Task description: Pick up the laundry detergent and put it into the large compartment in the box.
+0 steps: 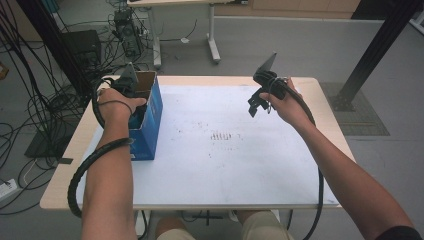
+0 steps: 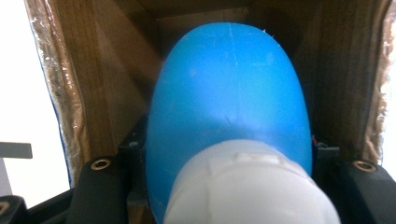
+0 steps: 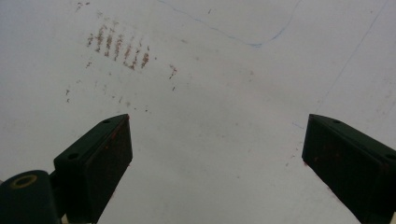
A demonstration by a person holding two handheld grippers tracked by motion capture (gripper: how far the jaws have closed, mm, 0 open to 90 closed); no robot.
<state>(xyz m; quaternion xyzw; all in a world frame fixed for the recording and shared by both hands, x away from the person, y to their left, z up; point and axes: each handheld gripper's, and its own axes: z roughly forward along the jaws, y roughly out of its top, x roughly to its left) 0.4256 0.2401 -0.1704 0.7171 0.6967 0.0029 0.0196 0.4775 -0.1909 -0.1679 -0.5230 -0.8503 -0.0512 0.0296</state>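
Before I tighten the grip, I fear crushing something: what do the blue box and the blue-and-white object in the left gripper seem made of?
Blue box: looks like cardboard, printed blue outside and raw brown inside, with frayed cut edges. Blue-and-white object: probably smooth hard plastic, a softly glossy blue dome on a matte white base; whether it is hollow can't be told. The left gripper is shut on it.

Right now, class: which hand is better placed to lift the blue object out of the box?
Left. The left gripper is inside the blue box, jaws closed on the blue object; the right gripper hangs open over the table.
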